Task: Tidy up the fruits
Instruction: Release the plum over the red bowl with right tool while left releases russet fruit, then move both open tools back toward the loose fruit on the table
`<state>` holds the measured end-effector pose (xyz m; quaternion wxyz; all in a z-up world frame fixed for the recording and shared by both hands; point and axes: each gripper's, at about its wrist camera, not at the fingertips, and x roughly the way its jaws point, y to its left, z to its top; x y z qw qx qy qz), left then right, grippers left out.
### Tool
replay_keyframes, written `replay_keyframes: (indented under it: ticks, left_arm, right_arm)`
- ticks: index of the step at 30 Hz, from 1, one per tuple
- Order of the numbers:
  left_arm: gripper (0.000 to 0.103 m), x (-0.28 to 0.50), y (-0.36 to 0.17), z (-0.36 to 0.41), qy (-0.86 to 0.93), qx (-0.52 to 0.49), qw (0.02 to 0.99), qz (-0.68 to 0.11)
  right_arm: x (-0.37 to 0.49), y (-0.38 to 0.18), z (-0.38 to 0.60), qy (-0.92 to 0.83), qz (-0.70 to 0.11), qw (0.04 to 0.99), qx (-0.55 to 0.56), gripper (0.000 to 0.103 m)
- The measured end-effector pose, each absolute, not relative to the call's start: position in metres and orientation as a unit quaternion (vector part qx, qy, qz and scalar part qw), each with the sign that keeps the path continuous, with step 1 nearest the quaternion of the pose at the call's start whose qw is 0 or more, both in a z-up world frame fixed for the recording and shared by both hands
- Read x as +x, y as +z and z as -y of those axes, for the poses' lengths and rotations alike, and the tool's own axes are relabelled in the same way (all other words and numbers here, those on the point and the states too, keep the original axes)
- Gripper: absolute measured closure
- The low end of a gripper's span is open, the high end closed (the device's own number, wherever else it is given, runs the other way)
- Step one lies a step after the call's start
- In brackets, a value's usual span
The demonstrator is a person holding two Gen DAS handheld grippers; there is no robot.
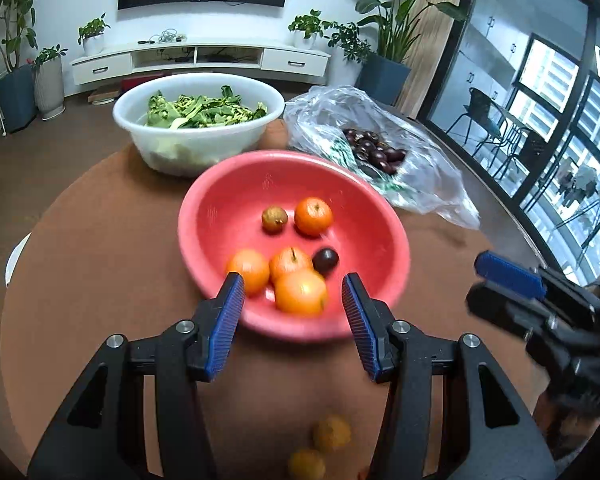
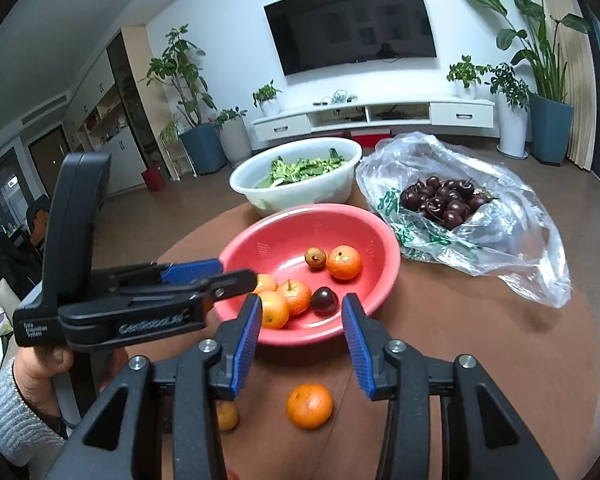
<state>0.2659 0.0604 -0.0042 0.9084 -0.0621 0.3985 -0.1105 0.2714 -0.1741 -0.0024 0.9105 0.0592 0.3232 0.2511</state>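
Observation:
A red bowl (image 1: 220,216) (image 2: 284,240) sits mid-table with several oranges (image 1: 313,216) (image 2: 343,262), a dark round fruit (image 1: 325,260) (image 2: 324,300) and a small brown fruit (image 1: 274,219) (image 2: 315,258) in it. My left gripper (image 1: 292,284) (image 2: 220,274) hovers open over the bowl's near rim; a blurred orange (image 1: 300,292) lies below its jaws, untouched. My right gripper (image 2: 302,300) (image 1: 480,280) stands open just short of the bowl, empty. Two loose oranges (image 2: 309,405) (image 2: 225,415) rest on the table under the grippers.
A white basin of green leaves (image 1: 140,120) (image 2: 260,196) stands behind the red bowl. An open plastic bag of dark cherries (image 1: 376,148) (image 2: 444,200) lies at the right. The round brown table (image 1: 100,240) drops off left and right. A hand in a grey sleeve (image 2: 4,412) holds the left gripper.

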Motion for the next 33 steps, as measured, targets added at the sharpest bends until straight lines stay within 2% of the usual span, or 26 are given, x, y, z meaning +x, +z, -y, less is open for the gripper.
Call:
replay_keyframes:
  ticks: [8,16,33]
  left_arm:
    - [0.054,0.185,-0.009,-0.064,-0.111,-0.055,0.910,-0.395]
    - [0.054,0.125,-0.027,-0.066,-0.106,-0.041,0.907,-0.404]
    - [0.054,0.100,-0.055,-0.076,-0.093,-0.036,0.900,-0.423]
  right_arm:
    - [0.212,-0.004,0.189,0.247,-0.306,0.917,0.069,0.052]
    - [0.159,-0.031,0.184,0.252,-0.336,0.906,0.061,0.050]
    - [0.088,-0.080,0.150,0.283,-0.410,0.867,0.025,0.050]
